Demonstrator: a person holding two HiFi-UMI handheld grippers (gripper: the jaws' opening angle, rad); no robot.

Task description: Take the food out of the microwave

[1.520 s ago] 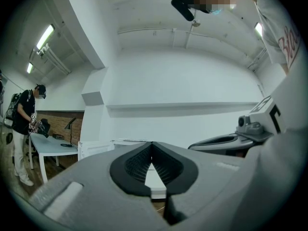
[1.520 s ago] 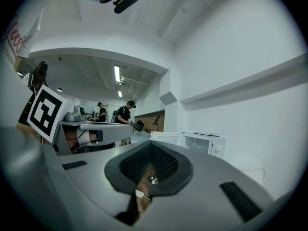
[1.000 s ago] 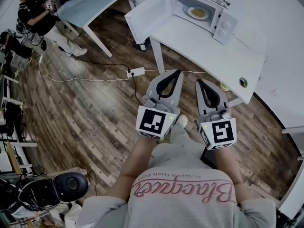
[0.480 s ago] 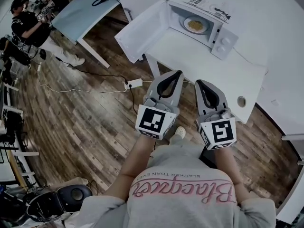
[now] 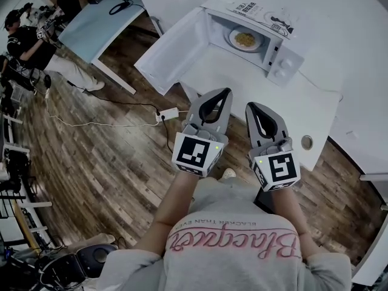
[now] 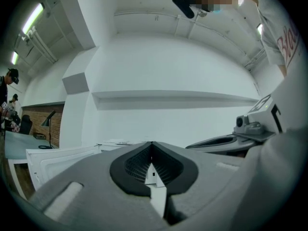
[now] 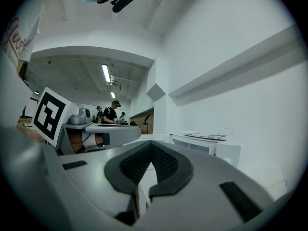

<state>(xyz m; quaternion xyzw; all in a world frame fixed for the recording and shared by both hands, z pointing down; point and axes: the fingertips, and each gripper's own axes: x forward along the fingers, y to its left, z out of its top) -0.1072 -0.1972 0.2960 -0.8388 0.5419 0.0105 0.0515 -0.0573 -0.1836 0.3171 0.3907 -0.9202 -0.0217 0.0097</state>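
Wood-plank floor [image 5: 91, 156], white table [image 5: 309, 102] (blue desk [image 5: 97, 23] beyond).

You hold your left gripper [image 5: 225, 93] and right gripper [image 5: 250, 107] side by side, just apart, pointing level ahead of you, forearms [image 5: 177, 202] stretched forward. Both have their jaws pressed together, tip to tip, empty.

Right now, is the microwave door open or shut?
Open: the microwave door stands swung out to the left, and the plate of food shows inside.
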